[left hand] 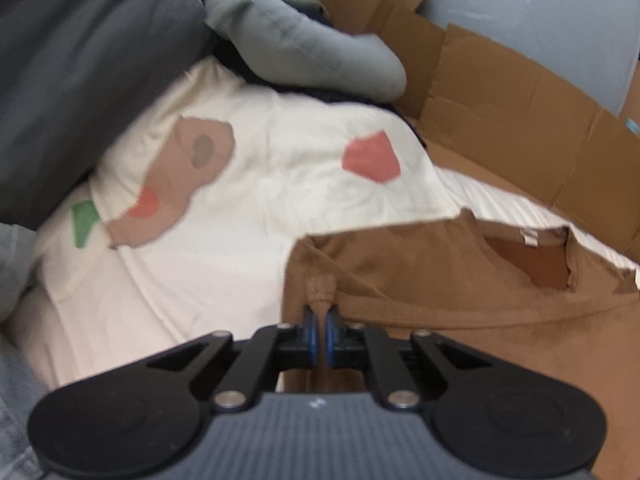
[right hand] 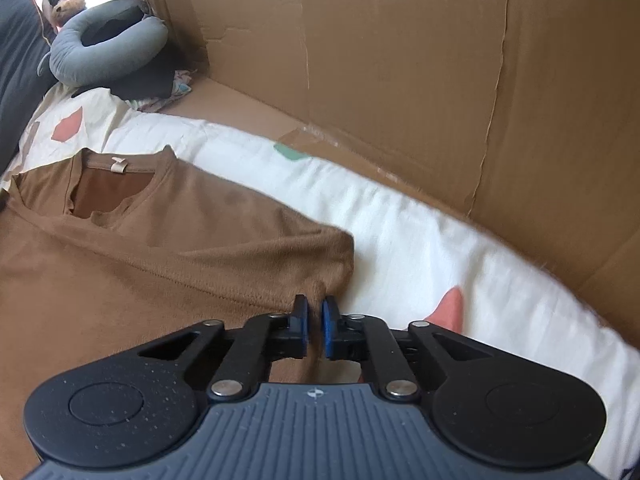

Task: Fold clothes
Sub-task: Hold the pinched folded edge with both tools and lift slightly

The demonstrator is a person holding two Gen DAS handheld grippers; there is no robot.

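brown shirt [right hand: 120, 280] lies flat on the white bed sheet [right hand: 420, 240], collar away from the cameras. left claw [left hand: 320, 314] pinches its left sleeve edge, right claw [right hand: 315, 308] pinches the right sleeve corner.

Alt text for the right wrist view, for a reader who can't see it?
The right gripper is shut on the sleeve edge of a brown T-shirt lying flat on a white patterned bedsheet. A cardboard wall stands behind the bed.

we see both wrist views angled steeply down, close over bed; both share brown shirt [left hand: 460, 308] [right hand: 140, 264], cardboard wall [left hand: 520, 112] [right hand: 440, 80], grey pillow [left hand: 304, 40] [right hand: 104, 52] at frame top.
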